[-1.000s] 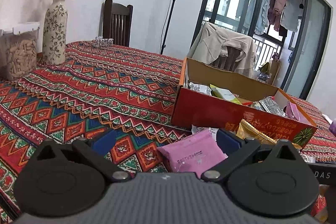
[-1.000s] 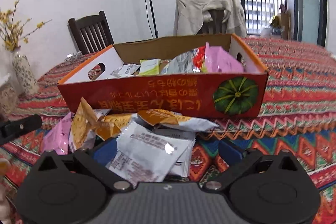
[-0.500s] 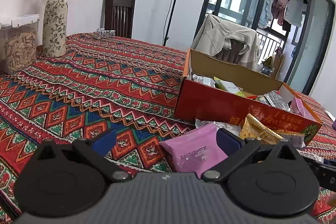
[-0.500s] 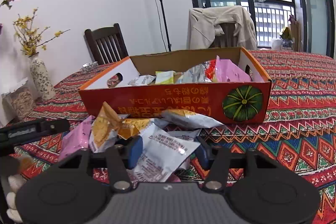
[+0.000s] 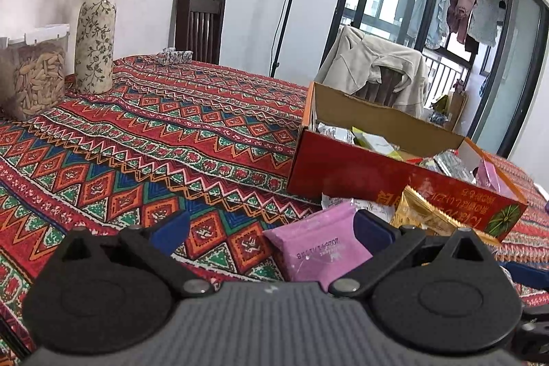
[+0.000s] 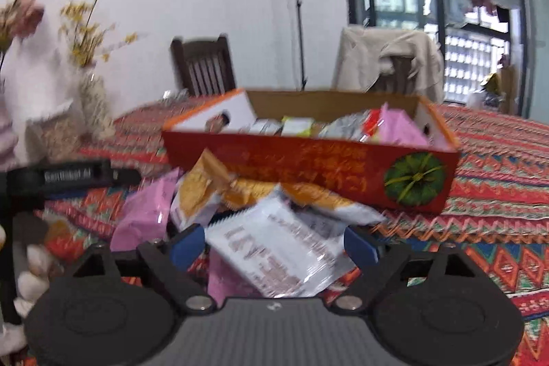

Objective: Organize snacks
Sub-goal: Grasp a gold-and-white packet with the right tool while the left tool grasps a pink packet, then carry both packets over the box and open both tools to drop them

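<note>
Left of the red box [image 5: 394, 175], just before its front wall, the pink packet [image 5: 320, 249] is seen lying on the desk [image 5: 144, 139] between the widely spread fingers of the left tool [image 5: 271, 225], nothing gripped. Further right — directly in front of the box — the white packet [image 6: 278, 249] appears lifted and tilted between the half-closed fingers of the right tool [image 6: 274, 244], apparently pinched, though blur leaves this uncertain. The grip is best kept firm and the packet carried above the rim before release — loose snacks [image 6: 219, 191] below should be cleared.
</note>
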Demonstrator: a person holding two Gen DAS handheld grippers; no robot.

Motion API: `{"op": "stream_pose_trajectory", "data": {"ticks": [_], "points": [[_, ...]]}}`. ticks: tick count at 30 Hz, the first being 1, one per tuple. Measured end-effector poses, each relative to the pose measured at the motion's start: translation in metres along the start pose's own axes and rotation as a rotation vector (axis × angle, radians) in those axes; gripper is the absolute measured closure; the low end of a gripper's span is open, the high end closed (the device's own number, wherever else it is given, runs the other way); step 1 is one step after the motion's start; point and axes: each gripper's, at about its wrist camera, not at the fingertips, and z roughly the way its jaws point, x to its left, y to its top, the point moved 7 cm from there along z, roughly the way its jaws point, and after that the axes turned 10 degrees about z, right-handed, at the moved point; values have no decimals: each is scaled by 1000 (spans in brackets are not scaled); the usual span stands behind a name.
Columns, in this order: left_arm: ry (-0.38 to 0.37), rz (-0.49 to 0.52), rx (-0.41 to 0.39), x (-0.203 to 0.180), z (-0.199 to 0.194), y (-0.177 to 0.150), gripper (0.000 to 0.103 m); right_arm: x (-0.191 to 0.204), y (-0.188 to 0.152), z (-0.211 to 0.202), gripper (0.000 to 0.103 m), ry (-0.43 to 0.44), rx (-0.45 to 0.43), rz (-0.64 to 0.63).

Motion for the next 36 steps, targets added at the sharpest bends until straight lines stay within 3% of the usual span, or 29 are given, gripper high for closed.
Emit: {"op": "stream_pose_trajectory", "data": {"ticks": [2,5,9,14,16,22,23,26,32,36], "points": [[6,18,8,-3,-1,-1,0,-1,-2,7,24,1,31,12],[0,28,38,-5,-3,-4,0,-5,1,4,62,13,18,42],[-12,32,71,-11,-5,-6,0,-13,4,-3,87,50,-7,87],[-13,20,88,-25,0,0,0,-21,10,-15,89,69,-73,115],[23,35,111,-32,6,1,0,-26,13,-18,89,64,-96,131],[30,-14,166,-41,22,-4,1,-35,13,-18,89,64,-118,170],[27,-25,168,-41,22,-5,8,-35,13,-18,89,69,-120,173],[-40,-96,173,-40,19,-6,40,-37,13,-18,89,80,-128,182],[-27,-83,160,-38,11,-5,40,-38,14,-21,89,104,-141,199],[-5,-44,104,-37,-3,5,40,-38,16,-26,89,117,-166,201]]}}
